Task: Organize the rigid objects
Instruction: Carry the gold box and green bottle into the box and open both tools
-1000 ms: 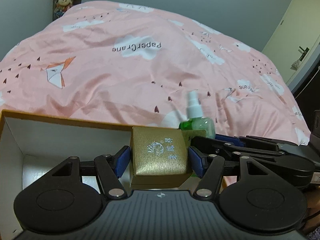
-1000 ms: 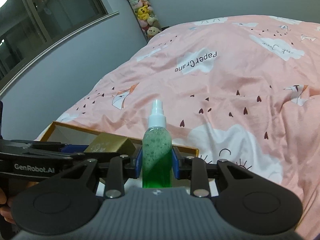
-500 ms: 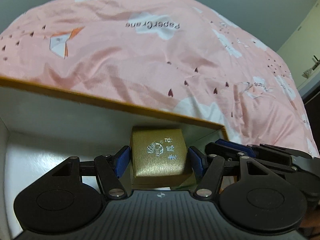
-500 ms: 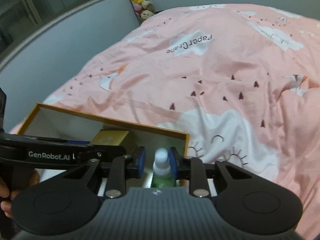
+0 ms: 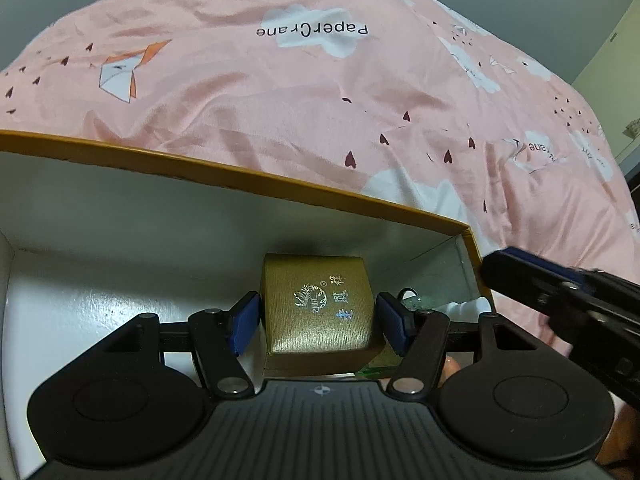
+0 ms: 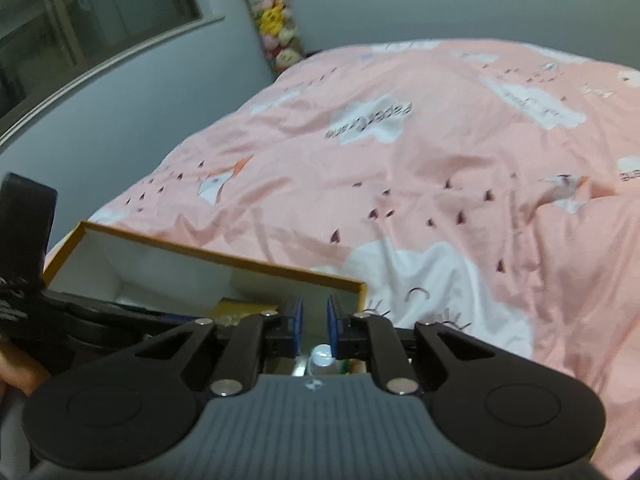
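Both items now down inside the cardboard box (image 5: 248, 178), up from above the rim a second ago. Left gripper (image 5: 318, 322) has eased off the gold box (image 5: 318, 306), pads slightly clear. Right gripper (image 6: 315, 322) has released the spray bottle (image 6: 322, 356), narrow gap, empty. Placement looks done; retract next.

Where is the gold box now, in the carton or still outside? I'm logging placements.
In: the gold box sits below the carton rim, against its white inner wall, between the left gripper pads.
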The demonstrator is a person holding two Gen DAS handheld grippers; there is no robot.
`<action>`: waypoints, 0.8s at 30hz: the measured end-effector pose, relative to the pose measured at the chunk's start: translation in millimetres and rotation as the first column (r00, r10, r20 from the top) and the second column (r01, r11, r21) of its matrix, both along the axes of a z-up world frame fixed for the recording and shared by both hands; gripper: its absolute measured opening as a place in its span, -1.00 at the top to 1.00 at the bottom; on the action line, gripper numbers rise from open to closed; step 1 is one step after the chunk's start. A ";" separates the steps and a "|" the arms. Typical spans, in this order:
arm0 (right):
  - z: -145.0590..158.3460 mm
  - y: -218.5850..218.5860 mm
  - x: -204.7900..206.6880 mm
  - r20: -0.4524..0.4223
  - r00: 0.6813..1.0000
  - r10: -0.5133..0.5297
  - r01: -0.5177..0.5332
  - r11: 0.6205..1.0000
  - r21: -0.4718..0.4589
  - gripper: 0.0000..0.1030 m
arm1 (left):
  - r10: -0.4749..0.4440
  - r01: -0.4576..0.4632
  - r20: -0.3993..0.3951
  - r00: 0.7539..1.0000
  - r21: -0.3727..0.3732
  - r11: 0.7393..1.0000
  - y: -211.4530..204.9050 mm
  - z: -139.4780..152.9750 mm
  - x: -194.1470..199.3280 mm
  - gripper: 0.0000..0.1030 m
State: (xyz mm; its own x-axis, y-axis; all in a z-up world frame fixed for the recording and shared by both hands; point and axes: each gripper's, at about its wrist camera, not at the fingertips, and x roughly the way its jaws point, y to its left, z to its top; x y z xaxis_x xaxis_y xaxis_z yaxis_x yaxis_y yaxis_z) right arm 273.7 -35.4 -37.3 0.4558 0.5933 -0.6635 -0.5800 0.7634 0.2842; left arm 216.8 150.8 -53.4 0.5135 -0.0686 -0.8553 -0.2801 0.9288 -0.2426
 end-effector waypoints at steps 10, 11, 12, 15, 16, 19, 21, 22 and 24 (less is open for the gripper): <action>2.0 -22.9 -11.6 0.009 0.994 -0.107 0.107 0.994 0.038 0.41 | -0.023 0.018 -0.070 0.997 -0.068 0.998 -3.0 -12.9 7.3 -0.41; 0.4 -23.7 -12.1 0.003 0.994 -0.109 0.109 0.993 0.039 0.41 | -0.022 0.016 -0.071 0.997 -0.080 0.997 -2.5 -13.4 6.7 -0.39; -1.4 -24.0 -12.0 -0.004 0.994 -0.109 0.110 0.993 0.037 0.41 | -0.020 0.015 -0.070 0.997 -0.082 0.997 -2.1 -12.9 5.8 -0.38; -7.6 -25.7 -12.9 -0.026 0.993 -0.116 0.117 0.993 0.032 0.41 | -0.041 0.037 -0.047 0.998 -0.092 0.995 -1.8 -7.3 3.3 -0.38; -9.8 -26.7 -12.9 -0.035 0.992 -0.121 0.122 0.992 0.032 0.41 | -0.041 0.036 -0.044 0.998 -0.106 0.994 -0.2 -4.9 2.0 -0.38; -14.4 -29.5 -13.4 -0.056 0.989 -0.134 0.136 0.990 0.039 0.41 | -0.037 0.033 -0.037 0.999 -0.118 0.993 3.1 0.2 -1.0 -0.20; -15.4 -30.6 -14.1 -0.062 0.989 -0.136 0.138 0.990 0.041 0.41 | -0.033 0.027 -0.048 0.998 -0.124 0.992 4.9 0.5 -1.2 -0.04; -15.4 -30.6 -14.2 -0.062 0.989 -0.135 0.138 0.990 0.041 0.41 | -0.030 0.023 -0.054 0.998 -0.127 0.992 5.4 -0.2 -0.9 0.00; -16.0 -30.5 -14.6 -0.064 0.989 -0.132 0.134 0.990 0.039 0.41 | -0.032 0.024 -0.066 0.997 -0.118 0.993 5.3 -2.5 -1.0 0.17</action>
State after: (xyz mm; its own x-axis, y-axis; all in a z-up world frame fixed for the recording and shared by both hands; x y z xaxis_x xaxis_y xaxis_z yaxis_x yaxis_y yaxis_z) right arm 259.0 -65.9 -53.3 0.4921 0.5590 -0.6673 -0.4548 0.8187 0.3505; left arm 215.8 156.1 -55.9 0.4515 -0.1841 -0.8731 -0.2737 0.9028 -0.3319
